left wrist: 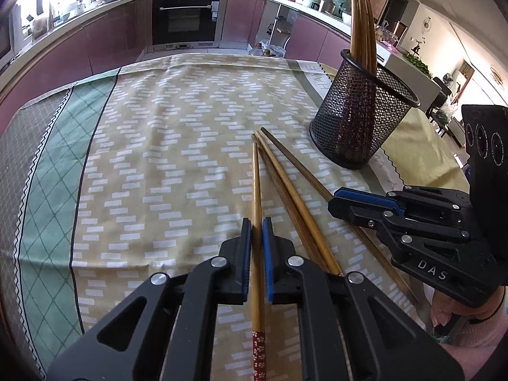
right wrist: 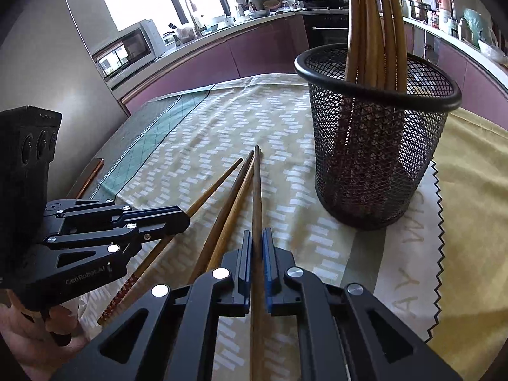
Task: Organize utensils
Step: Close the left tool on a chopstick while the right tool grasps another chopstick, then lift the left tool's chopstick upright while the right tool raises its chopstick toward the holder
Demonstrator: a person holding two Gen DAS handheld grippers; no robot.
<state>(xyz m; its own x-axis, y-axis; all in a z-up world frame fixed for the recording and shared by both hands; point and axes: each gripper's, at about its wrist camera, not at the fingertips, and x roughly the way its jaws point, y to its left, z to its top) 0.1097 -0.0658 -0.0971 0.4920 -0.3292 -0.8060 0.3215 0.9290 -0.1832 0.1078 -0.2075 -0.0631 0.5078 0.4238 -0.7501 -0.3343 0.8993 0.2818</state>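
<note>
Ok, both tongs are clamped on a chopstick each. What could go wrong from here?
1. The left tongs and right tongs each pinch only a thin chopstick, which may pivot or slip when lifted.
2. Two loose chopsticks lie crossed between them and may get dragged.
3. The mesh holder is already crowded and could tip during insertion.

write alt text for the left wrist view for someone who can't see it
The left gripper is shut on a light chopstick with a red patterned end, lying on a patterned tablecloth. Three more chopsticks lie to its right, where the right gripper grips the farthest one, near a black mesh holder of upright chopsticks.
</note>
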